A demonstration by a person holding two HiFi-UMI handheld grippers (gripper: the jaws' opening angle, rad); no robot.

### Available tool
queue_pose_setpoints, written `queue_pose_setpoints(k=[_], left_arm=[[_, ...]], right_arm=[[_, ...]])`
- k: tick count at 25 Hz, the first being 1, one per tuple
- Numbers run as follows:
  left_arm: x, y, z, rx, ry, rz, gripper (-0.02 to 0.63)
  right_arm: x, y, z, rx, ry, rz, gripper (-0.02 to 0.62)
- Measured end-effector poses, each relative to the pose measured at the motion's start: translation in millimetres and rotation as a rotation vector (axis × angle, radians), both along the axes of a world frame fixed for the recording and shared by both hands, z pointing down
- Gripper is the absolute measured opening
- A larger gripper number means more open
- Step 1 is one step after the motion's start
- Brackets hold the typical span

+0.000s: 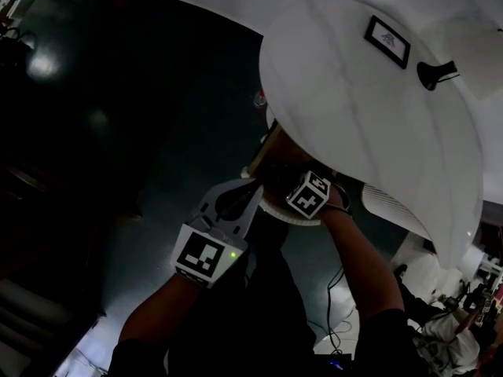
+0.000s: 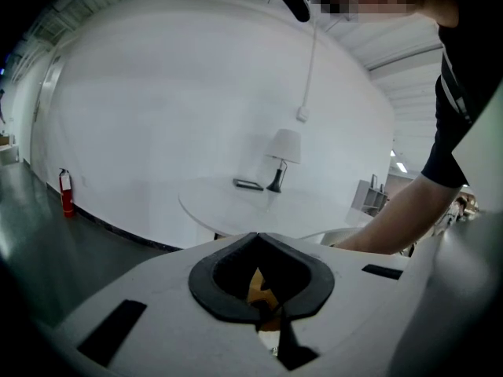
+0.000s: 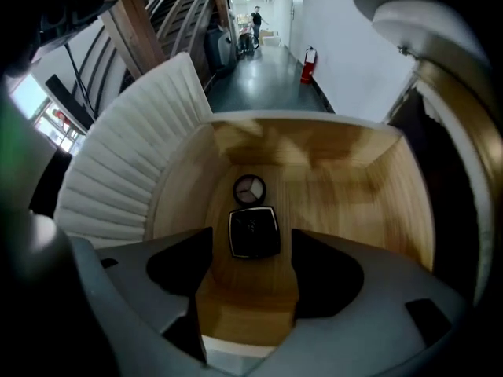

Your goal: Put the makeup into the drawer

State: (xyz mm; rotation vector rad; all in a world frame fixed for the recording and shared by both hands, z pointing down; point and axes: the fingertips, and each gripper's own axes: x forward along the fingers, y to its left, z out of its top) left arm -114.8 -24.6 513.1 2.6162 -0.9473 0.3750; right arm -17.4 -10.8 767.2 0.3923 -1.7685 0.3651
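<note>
A black square makeup compact [image 3: 254,232] lies flat on the floor of the open wooden drawer [image 3: 393,179], and a round compact [image 3: 249,188] lies just beyond it. My right gripper [image 3: 251,272] hangs over the drawer, open, with nothing between its fingers and the square compact showing in the gap. In the head view its marker cube [image 1: 308,195] sits at the drawer's wooden edge [image 1: 263,151] under the round white table [image 1: 369,93]. My left gripper [image 1: 245,191] points at the same spot. Its black pads [image 2: 212,277] meet at the tips, shut, with only wood colour showing through the hollow.
A ribbed white panel [image 3: 118,179] curves along the drawer's left side. On the table stand a black frame [image 1: 387,40] and a small lamp [image 1: 435,72]. A red fire extinguisher [image 2: 66,191] stands on the dark floor by the wall. The person's arm [image 2: 401,218] crosses at right.
</note>
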Motion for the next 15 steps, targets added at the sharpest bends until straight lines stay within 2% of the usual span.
queue_pose_setpoints(k=[10,15], left_arm=[[-6,25,-34,-0.027,-0.012,0.019,0.011],[-1,49,-60,-0.007,-0.011,0.079,0.009]], right_arm=[[-5,27,-80,0.105,-0.078,0.143,0.281],[-6,41,-133,0.175,-0.146,0.254,0.281]])
